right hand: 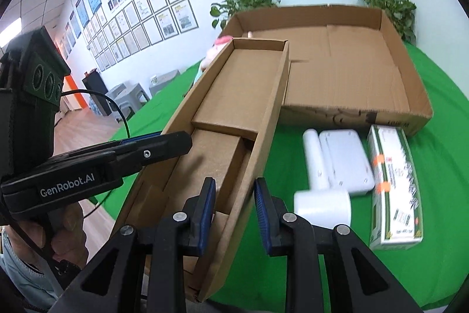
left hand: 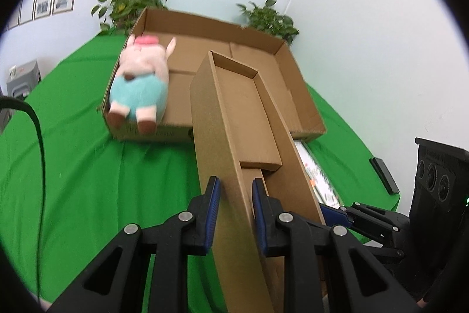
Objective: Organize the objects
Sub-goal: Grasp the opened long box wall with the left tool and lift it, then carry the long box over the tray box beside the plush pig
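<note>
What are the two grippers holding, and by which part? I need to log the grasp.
Both hold the narrow cardboard box: the left gripper is shut on its left side wall, the right gripper on its right side wall.

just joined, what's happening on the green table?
A person holds a long narrow box with both tongs: the left tongs shut on its left wall, the right tongs shut on its right wall. The narrow box is off the table, its far end over the near edge of a big open box. A plush pig lies in the big box's left side. A white device and a printed carton lie on the table, outside the boxes.
</note>
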